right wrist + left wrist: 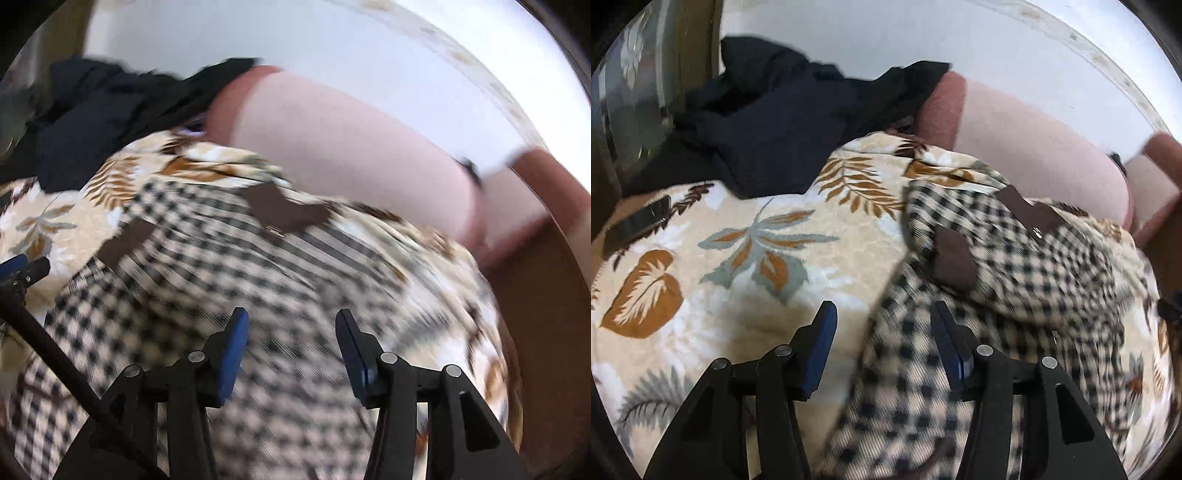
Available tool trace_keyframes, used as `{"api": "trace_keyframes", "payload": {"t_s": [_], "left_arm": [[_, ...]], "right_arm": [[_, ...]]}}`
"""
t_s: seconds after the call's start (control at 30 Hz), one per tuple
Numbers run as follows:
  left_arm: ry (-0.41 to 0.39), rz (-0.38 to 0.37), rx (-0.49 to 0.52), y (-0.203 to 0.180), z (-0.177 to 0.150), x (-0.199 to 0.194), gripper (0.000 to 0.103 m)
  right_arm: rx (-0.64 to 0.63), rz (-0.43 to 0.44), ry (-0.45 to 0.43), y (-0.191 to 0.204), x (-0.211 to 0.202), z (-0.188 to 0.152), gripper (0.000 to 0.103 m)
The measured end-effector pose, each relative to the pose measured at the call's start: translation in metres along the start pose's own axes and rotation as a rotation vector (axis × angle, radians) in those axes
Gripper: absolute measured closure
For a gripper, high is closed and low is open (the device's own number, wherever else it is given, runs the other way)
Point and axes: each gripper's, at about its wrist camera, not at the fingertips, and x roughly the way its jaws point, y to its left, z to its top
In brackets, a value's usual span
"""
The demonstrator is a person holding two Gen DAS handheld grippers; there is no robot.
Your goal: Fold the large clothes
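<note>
Both my tongs stand apart with nothing between the blue pads: the left tongs (pixel 882 314) hang over the near left edge of the checked garment (pixel 1015 266), the right tongs (pixel 291 321) over its middle. No cloth is pinched in either.

The garment lies spread on the leaf-print blanket (pixel 738 240) of the bed, running from just under my tongs away toward the pink cushion (pixel 1034 147). Its long axis goes roughly from near-left to far-right in the left wrist view, with the brown collar patches (pixel 1030 214) at the far end. I judge the right tongs nearer to the body of the cloth and the left nearer to its side edge, so the next grab most likely wants each one going down onto the near hem or side.

A dark garment (pixel 768 122) is heaped at the far left, apart from the checked one. The near hem is hidden under my tongs. The right wrist view is badly smeared, so I cannot make out the folds or sleeves there.
</note>
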Motion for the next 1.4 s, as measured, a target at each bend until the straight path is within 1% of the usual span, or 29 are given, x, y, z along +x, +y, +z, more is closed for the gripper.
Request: {"api": "trace_keyframes", "payload": {"t_s": [0.03,0.07,0.1,0.17,0.23,0.27,0.33,0.43,0.5,0.57,0.67,0.73,0.8,0.83,0.93,1.0,1.07,1.13,1.2,1.3,1.37,1.4], "left_arm": [[-0.001,-0.006,0.019,-0.004,-0.005,-0.005,0.049],[-0.004,-0.011,0.055,-0.012,-0.017,-0.016,0.048],[-0.008,-0.007,0.074,-0.016,-0.024,-0.022,0.045],[-0.014,0.016,0.120,-0.028,-0.042,-0.038,0.044],[-0.016,0.012,0.158,-0.038,-0.058,-0.056,0.043],[-0.018,0.005,0.169,-0.042,-0.067,-0.068,0.043],[-0.023,0.002,0.167,-0.046,-0.078,-0.082,0.039],[-0.011,-0.005,0.133,-0.045,-0.093,-0.101,0.039],[-0.008,-0.012,0.110,-0.044,-0.104,-0.111,0.037],[-0.010,-0.017,0.116,-0.048,-0.105,-0.113,0.035],[-0.003,0.006,0.137,-0.058,-0.098,-0.111,0.035],[-0.022,-0.028,0.125,-0.061,-0.097,-0.119,0.035],[-0.039,-0.038,0.137,-0.064,-0.102,-0.128,0.032],[-0.035,-0.034,0.142,-0.064,-0.106,-0.129,0.032],[0.002,-0.028,0.123,-0.062,-0.124,-0.129,0.032],[0.033,-0.018,0.102,-0.056,-0.135,-0.127,0.032],[0.046,0.005,0.096,-0.049,-0.143,-0.127,0.032],[0.047,0.048,0.086,-0.037,-0.146,-0.127,0.032],[0.044,0.097,0.051,-0.015,-0.148,-0.127,0.032],[0.092,0.139,-0.051,0.022,-0.153,-0.119,0.032],[0.113,0.150,-0.124,0.046,-0.157,-0.113,0.032],[0.118,0.154,-0.143,0.055,-0.158,-0.110,0.032]], "right_arm": [[0.048,-0.029,0.014,-0.024,-0.020,-0.021,0.047],[0.048,-0.029,0.014,-0.024,-0.020,-0.021,0.047],[0.061,-0.043,0.021,-0.034,-0.029,-0.029,0.046],[0.074,-0.072,0.027,-0.050,-0.038,-0.045,0.042],[0.066,-0.116,0.037,-0.060,-0.039,-0.055,0.042],[0.078,-0.125,0.035,-0.066,-0.041,-0.061,0.042],[0.114,-0.088,0.033,-0.076,-0.047,-0.073,0.042],[0.150,-0.035,0.025,-0.084,-0.056,-0.091,0.042],[0.172,-0.016,0.016,-0.086,-0.062,-0.107,0.042],[0.191,0.002,0.004,-0.088,-0.069,-0.125,0.042],[0.196,0.028,0.013,-0.091,-0.065,-0.130,0.042],[0.216,0.011,0.014,-0.095,-0.061,-0.122,0.042],[0.245,0.037,0.016,-0.096,-0.062,-0.122,0.041],[0.252,0.065,0.013,-0.094,-0.064,-0.127,0.037],[0.206,0.097,0.023,-0.073,-0.062,-0.151,0.037],[0.177,0.092,0.036,-0.061,-0.059,-0.166,0.037],[0.187,0.111,0.048,-0.057,-0.059,-0.181,0.037],[0.234,0.124,0.045,-0.065,-0.061,-0.195,0.037],[0.246,0.123,0.041,-0.068,-0.061,-0.199,0.037],[0.278,0.119,0.042,-0.079,-0.057,-0.214,0.037],[0.302,0.129,0.071,-0.087,-0.051,-0.224,0.037],[0.316,0.129,0.082,-0.092,-0.048,-0.227,0.037]]}}
